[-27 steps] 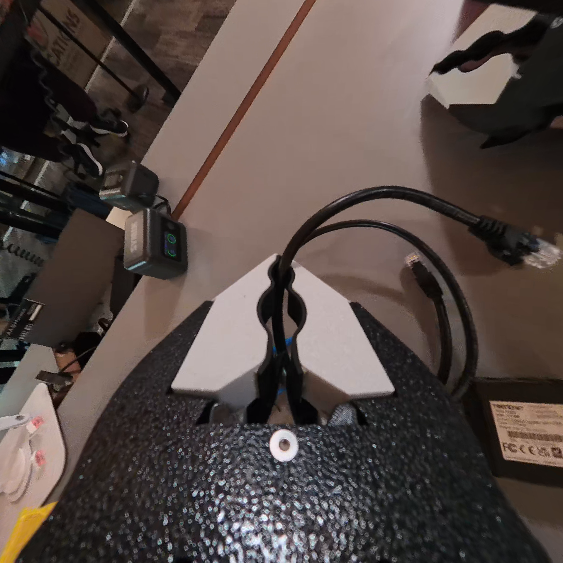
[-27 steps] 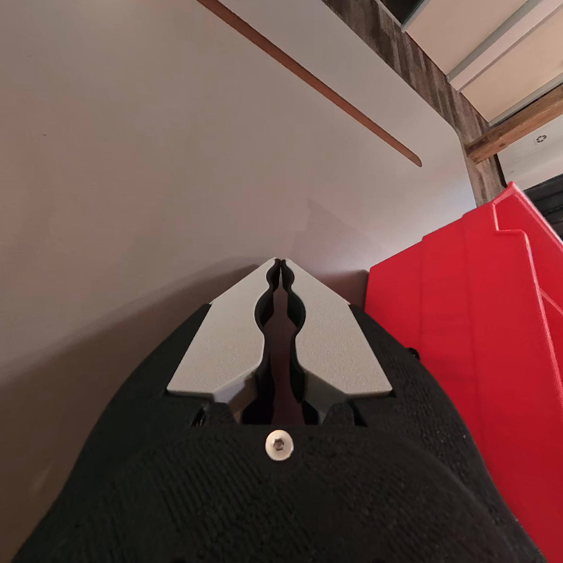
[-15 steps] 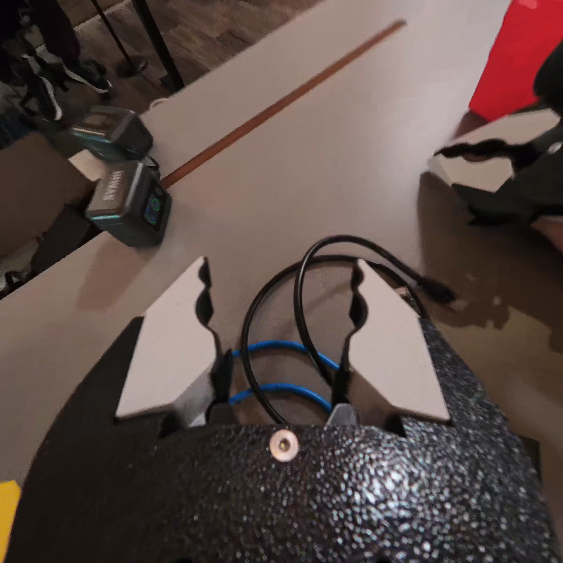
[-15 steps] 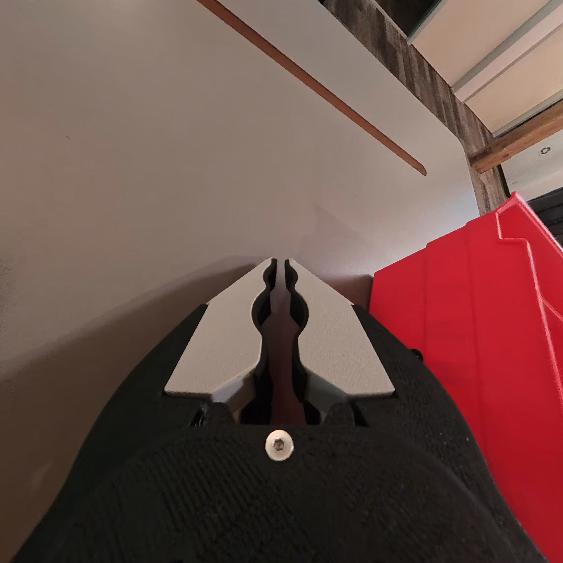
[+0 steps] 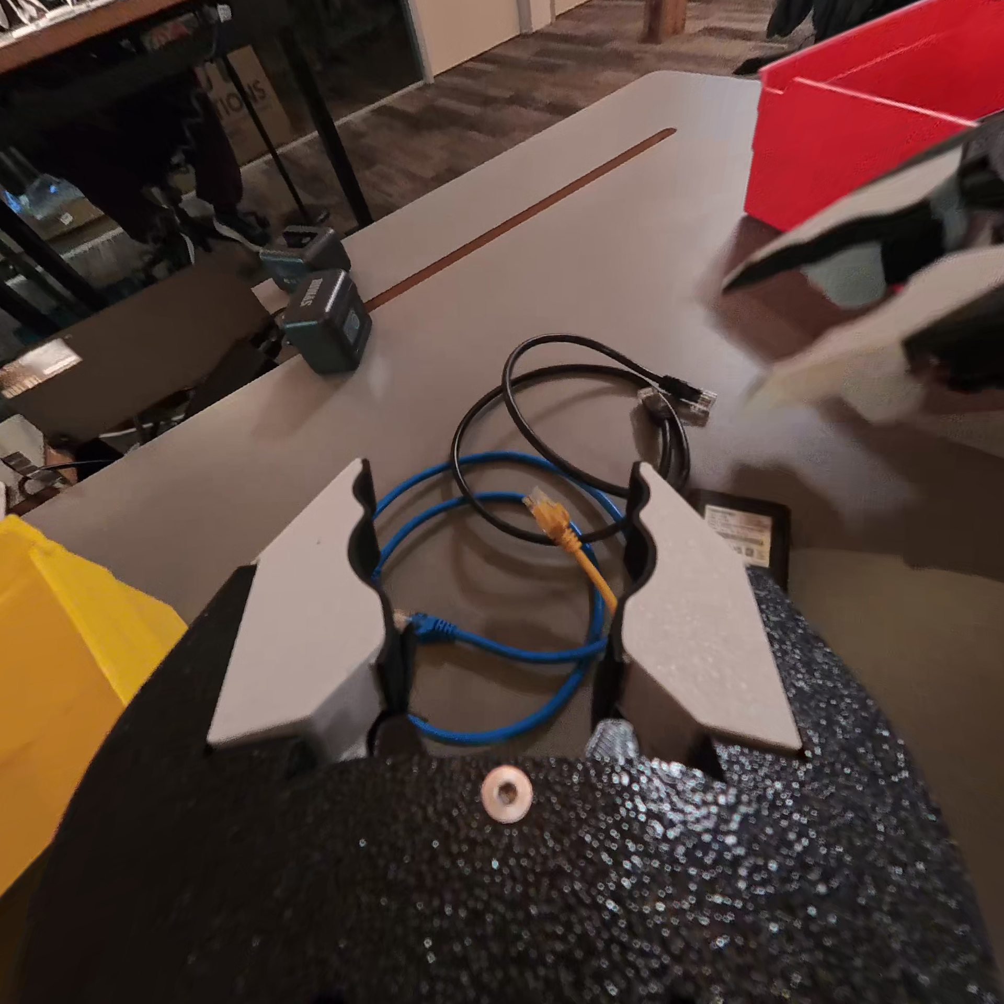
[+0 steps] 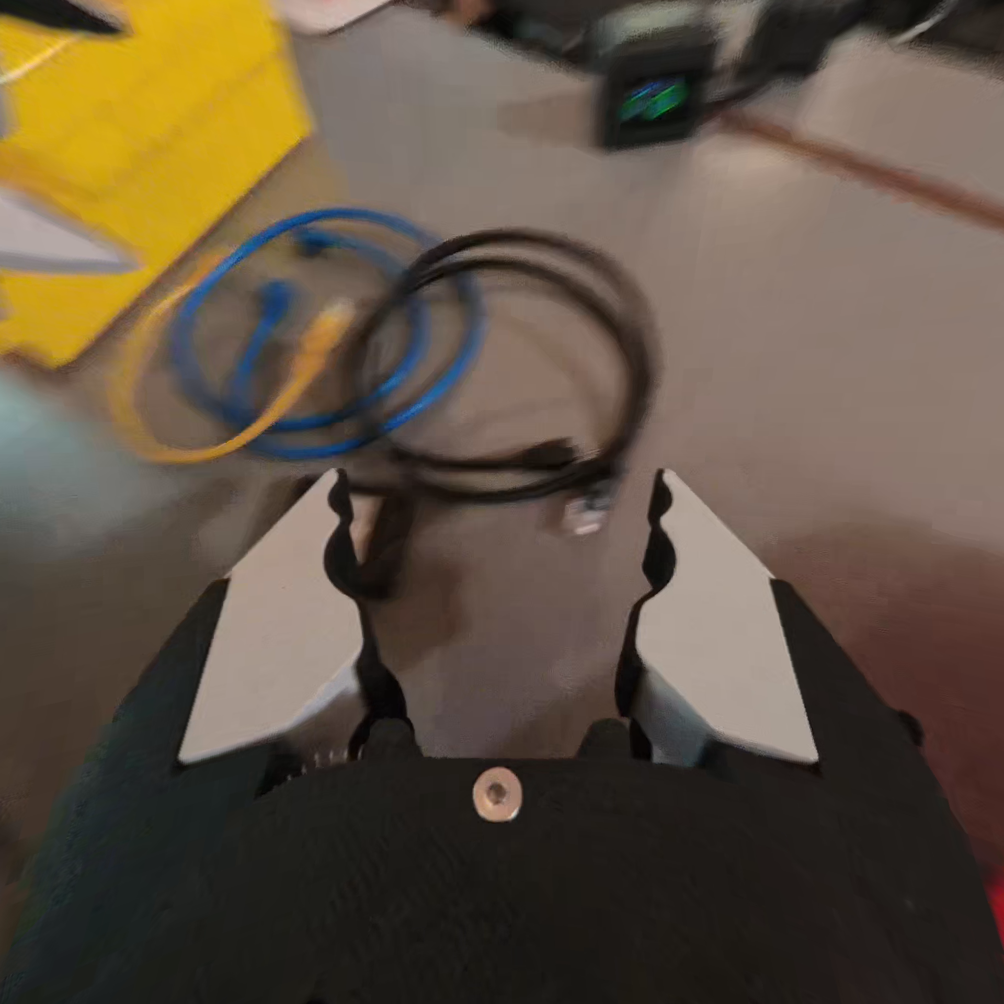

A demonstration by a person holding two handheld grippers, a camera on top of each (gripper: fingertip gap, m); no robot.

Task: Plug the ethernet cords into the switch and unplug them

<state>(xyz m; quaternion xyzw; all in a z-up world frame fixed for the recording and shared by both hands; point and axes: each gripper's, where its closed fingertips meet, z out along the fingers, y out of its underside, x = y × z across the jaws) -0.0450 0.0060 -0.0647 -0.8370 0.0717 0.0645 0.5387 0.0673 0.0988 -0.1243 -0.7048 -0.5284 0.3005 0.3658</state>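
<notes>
Three ethernet cords lie coiled on the grey table: a black cord (image 5: 570,347), a blue cord (image 5: 543,652) and a yellow cord (image 5: 554,527). The black switch (image 5: 744,529) lies just right of them, partly hidden by my finger. My left gripper (image 5: 502,478) is open and empty above the blue coil. My right gripper (image 6: 497,478) is open and empty, just short of the black cord (image 6: 597,282), whose plug (image 6: 584,513) lies between its fingertips; the blue cord (image 6: 434,391) and yellow cord (image 6: 304,358) lie beyond. The right gripper also shows blurred in the left wrist view (image 5: 847,326).
A yellow bin (image 5: 54,641) stands at the left, also in the right wrist view (image 6: 136,136). A red bin (image 5: 847,136) stands at the far right. Two small dark devices (image 5: 326,320) sit at the table's far left edge. A brown strip (image 5: 521,217) runs across the table.
My left gripper opened, let go of the black cord and pulled back. My right gripper opened wide and swung from the red bin round to face the cords.
</notes>
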